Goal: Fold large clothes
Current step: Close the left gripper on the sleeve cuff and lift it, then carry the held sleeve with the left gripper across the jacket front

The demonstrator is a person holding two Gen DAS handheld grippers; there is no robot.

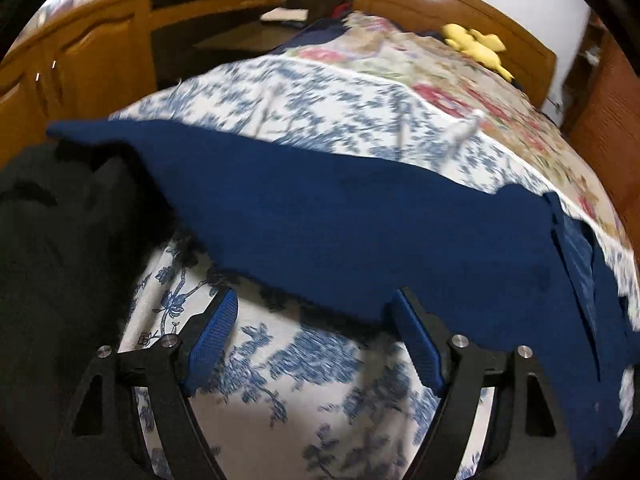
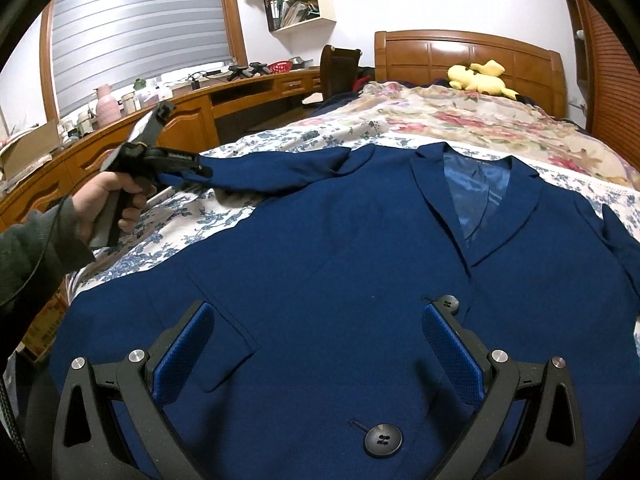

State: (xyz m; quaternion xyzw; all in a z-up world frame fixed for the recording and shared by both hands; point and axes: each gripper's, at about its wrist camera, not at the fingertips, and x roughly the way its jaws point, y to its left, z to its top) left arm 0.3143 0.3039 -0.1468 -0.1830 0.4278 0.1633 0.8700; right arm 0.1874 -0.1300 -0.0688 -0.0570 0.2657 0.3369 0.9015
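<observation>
A navy blue suit jacket (image 2: 340,240) lies face up on the bed, lapels open over a shiny blue lining (image 2: 476,184). Its left sleeve (image 2: 272,172) stretches out sideways. My right gripper (image 2: 316,307) hovers open over the jacket front, between two dark buttons (image 2: 383,440). A hand (image 2: 104,200) holds my left gripper (image 2: 202,168) at the sleeve's end. In the blurred left wrist view, my left gripper (image 1: 315,294) stands wide, with the jacket (image 1: 340,220) edge just at its fingertips (image 1: 212,340) and only the bedsheet between the pads.
The bed has a blue-and-white floral sheet (image 2: 224,216) and a flowered quilt (image 2: 460,116) further up. A yellow plush toy (image 2: 480,78) lies by the wooden headboard (image 2: 468,52). A cluttered wooden desk (image 2: 192,112) runs along the left. A dark cloth mass (image 1: 60,260) sits left.
</observation>
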